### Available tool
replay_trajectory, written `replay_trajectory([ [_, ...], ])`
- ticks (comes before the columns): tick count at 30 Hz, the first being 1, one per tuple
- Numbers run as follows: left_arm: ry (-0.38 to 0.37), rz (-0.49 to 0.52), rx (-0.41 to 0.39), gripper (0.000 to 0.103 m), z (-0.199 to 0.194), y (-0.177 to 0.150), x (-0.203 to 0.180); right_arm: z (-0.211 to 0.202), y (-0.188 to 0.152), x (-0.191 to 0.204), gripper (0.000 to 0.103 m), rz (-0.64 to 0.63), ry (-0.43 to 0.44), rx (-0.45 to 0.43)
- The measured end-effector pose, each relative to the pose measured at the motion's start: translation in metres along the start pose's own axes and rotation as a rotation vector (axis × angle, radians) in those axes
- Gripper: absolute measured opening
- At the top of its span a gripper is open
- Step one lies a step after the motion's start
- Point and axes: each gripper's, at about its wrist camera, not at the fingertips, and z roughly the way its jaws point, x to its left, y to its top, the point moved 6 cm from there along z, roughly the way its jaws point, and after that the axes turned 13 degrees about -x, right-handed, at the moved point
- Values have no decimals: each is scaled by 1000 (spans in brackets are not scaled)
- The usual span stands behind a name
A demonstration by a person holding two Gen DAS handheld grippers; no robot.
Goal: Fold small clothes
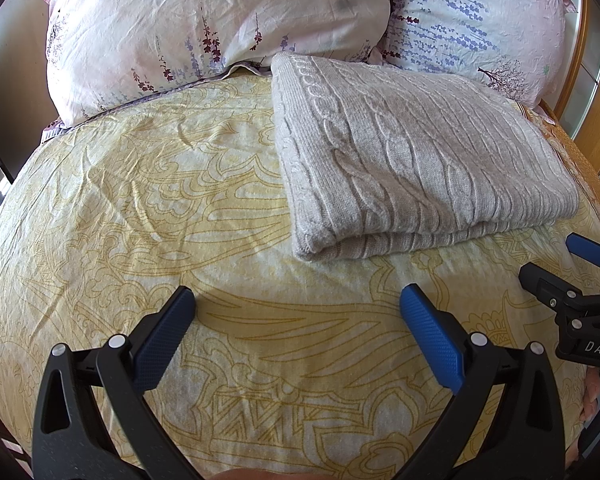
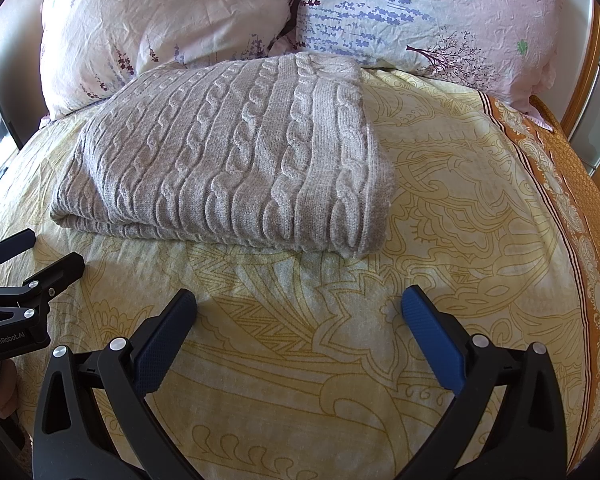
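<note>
The grey cable-knit sweater [image 2: 228, 152] lies already folded on the bed [image 2: 440, 248], below the pillows [image 2: 400, 12]. From the left gripper [image 1: 298, 340] it sits at about one o'clock; from the right gripper [image 2: 299, 340], at eleven. Both grippers hang wide open and empty over the sheet. The folding looks done; at most a tidy of its edges is needed.

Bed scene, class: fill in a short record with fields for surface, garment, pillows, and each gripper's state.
surface: yellow patterned bedsheet
garment: grey cable-knit sweater, folded into a rectangle, lying on the sheet
pillows: two floral pillows at the head, behind the sweater
left gripper: open, holding nothing, short of the sweater
right gripper: open, holding nothing, short of the sweater
</note>
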Motion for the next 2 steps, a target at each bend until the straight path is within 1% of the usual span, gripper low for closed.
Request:
replay_trajectory([
  [2,0,0,0,101,0,0,0,0,0,0,102,0,0,0],
])
